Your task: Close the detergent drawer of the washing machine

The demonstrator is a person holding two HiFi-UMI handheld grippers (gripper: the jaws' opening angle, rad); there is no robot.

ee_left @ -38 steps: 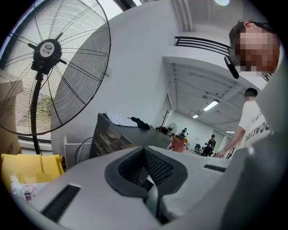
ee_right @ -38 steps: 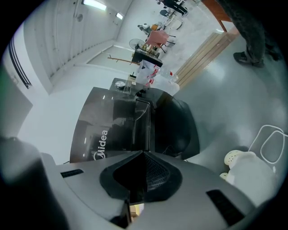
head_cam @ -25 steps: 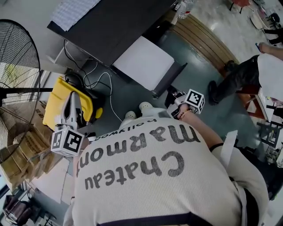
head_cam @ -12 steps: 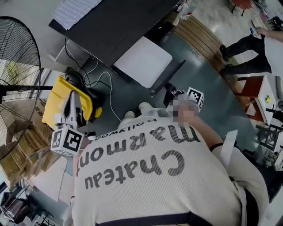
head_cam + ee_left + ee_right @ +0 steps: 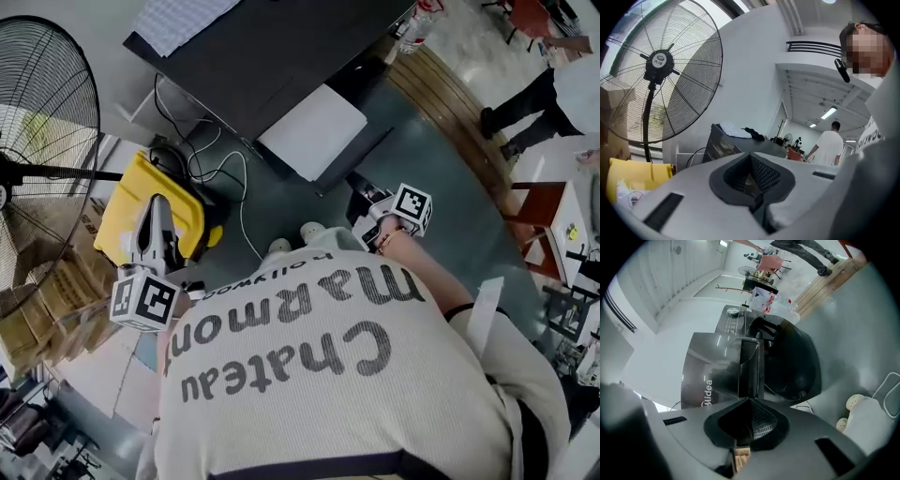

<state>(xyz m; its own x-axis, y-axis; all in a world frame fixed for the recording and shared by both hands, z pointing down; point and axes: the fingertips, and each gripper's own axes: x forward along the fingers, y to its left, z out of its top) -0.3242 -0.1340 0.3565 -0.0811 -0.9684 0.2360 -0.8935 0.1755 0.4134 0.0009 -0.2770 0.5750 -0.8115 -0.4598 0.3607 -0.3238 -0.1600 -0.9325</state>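
**Head view:** The white-bodied detergent drawer [image 5: 314, 131] stands pulled out of the dark-topped washing machine [image 5: 272, 56]. The drawer's dark front panel [image 5: 361, 161] faces the right gripper [image 5: 360, 190], which is near it at 6 o'clock, jaws together and empty. Set the closed tips square on the panel's middle and push straight in, without skew.

**Left gripper view:** The left gripper [image 5: 751, 159] is closed on nothing and faces the black pedestal fan [image 5: 658, 65]. Keep it clear.

**Right gripper view:** The panel lies at 11 o'clock of the jaws. Contact cannot be confirmed.

**Change from the earlier head frame:** The right gripper has edged nearer the panel. The drawer remains out.
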